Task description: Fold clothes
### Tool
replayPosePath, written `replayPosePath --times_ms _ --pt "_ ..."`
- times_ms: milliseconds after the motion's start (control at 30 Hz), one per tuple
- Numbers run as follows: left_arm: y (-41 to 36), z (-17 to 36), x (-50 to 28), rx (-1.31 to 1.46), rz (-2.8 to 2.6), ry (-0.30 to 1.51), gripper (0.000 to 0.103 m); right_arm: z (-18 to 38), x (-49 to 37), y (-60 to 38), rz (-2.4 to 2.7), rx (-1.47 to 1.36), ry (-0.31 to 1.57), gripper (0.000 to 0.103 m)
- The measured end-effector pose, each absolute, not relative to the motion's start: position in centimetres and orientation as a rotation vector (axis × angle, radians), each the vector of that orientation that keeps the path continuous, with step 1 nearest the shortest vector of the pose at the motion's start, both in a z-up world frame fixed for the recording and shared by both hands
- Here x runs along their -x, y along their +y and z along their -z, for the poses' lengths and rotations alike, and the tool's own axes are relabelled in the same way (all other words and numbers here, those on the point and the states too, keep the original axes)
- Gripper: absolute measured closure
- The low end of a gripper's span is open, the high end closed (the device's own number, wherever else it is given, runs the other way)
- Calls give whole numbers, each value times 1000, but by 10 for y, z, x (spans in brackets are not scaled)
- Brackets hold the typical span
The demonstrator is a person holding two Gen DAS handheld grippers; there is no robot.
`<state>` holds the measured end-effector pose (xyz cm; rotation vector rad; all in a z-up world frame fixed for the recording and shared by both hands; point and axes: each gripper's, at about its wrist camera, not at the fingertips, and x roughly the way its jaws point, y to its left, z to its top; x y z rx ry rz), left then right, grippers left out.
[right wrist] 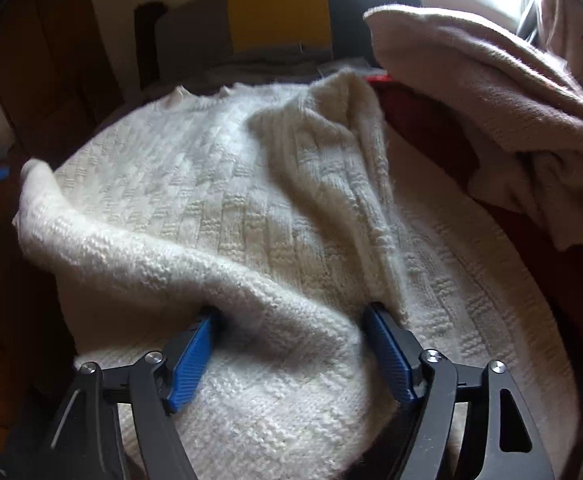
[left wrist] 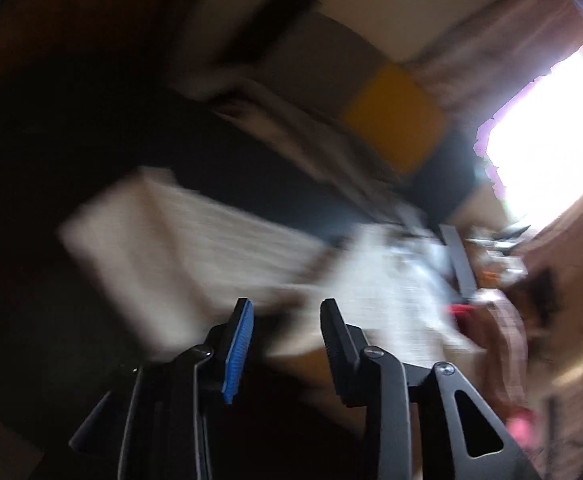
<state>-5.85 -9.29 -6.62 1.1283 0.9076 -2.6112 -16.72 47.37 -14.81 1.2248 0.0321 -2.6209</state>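
Left gripper [left wrist: 287, 308]: tilted downward, raised clear of the cloth; jaws parted with nothing between them; one blue ribbed pad faces inward, the other finger [left wrist: 333, 332] shows only black
Right gripper [right wrist: 291, 316]: angled down into the knit, jaws spread wide, a thick fold of the cream sweater [right wrist: 219, 184] bunched between the blue pads; whether the pads press on it I cannot tell, since both tips are sunk into the wool
Cream sweater: spread flat in front of the right gripper, one sleeve laid diagonally across the body; chunky, fuzzy knit with a blocky basket-weave pattern and ribbed bands
In the left view: only a pale smeared shape from blur
Pink garment [right wrist: 503, 92]: soft, finer knit, rumpled in a heap just right of the sweater, over something dark red
Yellow cushion [right wrist: 277, 12]: flat, square, smooth, behind the clothes
Window [left wrist: 547, 132]: bright, washed out
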Motion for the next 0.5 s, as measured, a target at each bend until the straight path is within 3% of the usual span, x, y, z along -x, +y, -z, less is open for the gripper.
replayPosePath --times_ms 167,200,367,500 --pt "-112 101 22 -1241 2462 475 61 156 155 468 2687 -1124 77 8" --pt "-112 105 24 -1263 2467 464 60 157 153 467 2695 -1110 78 6" --pt "-120 128 39 -1382 2520 733 59 155 160 459 2720 -1059 90 5" --pt "-143 145 59 -1313 2458 1148 52 155 165 451 2733 -1055 96 5"
